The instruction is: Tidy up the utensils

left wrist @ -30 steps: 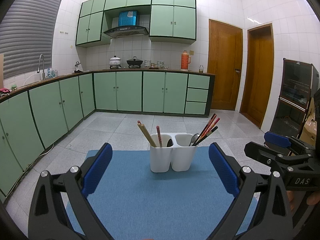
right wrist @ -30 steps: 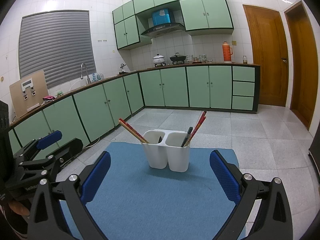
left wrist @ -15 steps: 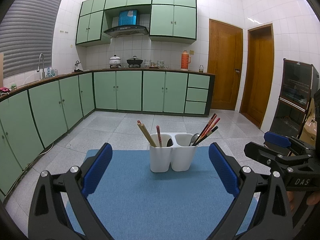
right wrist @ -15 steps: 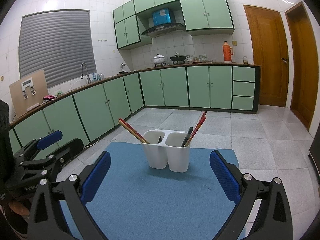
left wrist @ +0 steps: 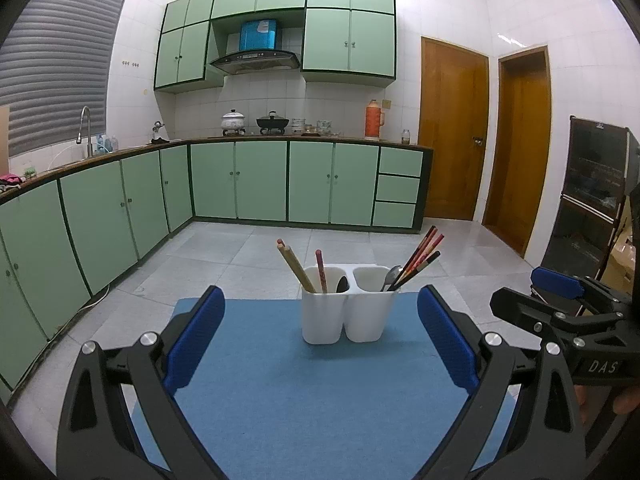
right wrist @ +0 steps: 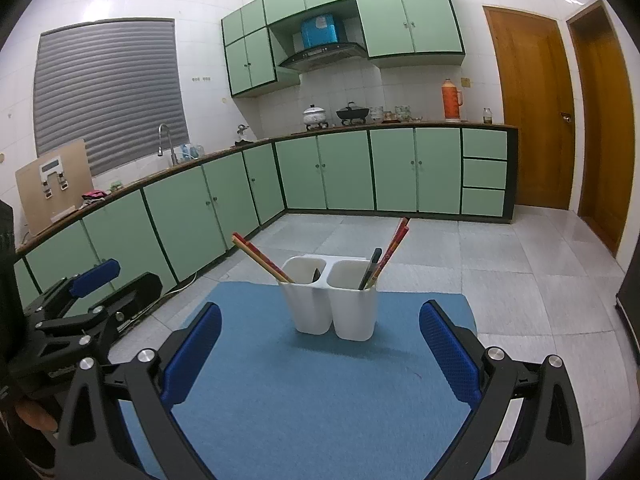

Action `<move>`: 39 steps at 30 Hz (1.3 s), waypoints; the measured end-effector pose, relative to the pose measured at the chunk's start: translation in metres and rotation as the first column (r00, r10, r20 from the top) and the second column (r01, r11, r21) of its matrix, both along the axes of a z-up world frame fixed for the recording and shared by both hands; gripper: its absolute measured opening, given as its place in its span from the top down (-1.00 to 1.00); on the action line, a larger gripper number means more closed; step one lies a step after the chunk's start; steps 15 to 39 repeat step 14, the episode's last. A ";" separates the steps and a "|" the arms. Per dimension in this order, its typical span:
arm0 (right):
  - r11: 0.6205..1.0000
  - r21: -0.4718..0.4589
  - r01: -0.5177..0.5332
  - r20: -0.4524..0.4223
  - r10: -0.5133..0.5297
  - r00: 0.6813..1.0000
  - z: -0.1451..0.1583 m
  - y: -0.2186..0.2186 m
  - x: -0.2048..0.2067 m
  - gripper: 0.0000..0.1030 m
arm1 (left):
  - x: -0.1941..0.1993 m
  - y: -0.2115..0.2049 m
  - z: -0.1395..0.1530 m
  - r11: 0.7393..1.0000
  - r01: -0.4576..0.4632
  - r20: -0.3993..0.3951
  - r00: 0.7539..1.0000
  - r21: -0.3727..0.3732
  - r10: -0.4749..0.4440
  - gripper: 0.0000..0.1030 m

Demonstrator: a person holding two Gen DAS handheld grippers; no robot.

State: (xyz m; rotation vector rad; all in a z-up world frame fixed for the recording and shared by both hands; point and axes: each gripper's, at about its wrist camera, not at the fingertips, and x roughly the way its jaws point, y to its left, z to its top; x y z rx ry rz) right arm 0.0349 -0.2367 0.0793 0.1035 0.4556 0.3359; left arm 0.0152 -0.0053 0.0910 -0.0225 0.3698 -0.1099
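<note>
While both jaws stand open and empty, the white two-compartment plastic holder (left wrist: 347, 307) of upright chopsticks lies dead ahead, equally near left gripper (left wrist: 320, 344) and right gripper (right wrist: 320, 354).

Ahead of the grippers, green cabinets (left wrist: 260, 184) run under a long counter with a white pot (left wrist: 233, 119), a black wok (left wrist: 272, 122) and an orange flask (left wrist: 373, 119). A faucet (right wrist: 165, 140) stands far left (below a grey blind (right wrist: 108, 92)). Two wooden doors (left wrist: 454, 132) lie right.
</note>
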 end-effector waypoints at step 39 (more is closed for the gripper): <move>1.000 -0.003 0.001 -0.004 -0.001 1.000 -0.001 -0.001 0.001 -0.89 | 0.001 -0.002 0.001 1.000 0.008 -0.014 1.000 -0.008 -0.008 -0.83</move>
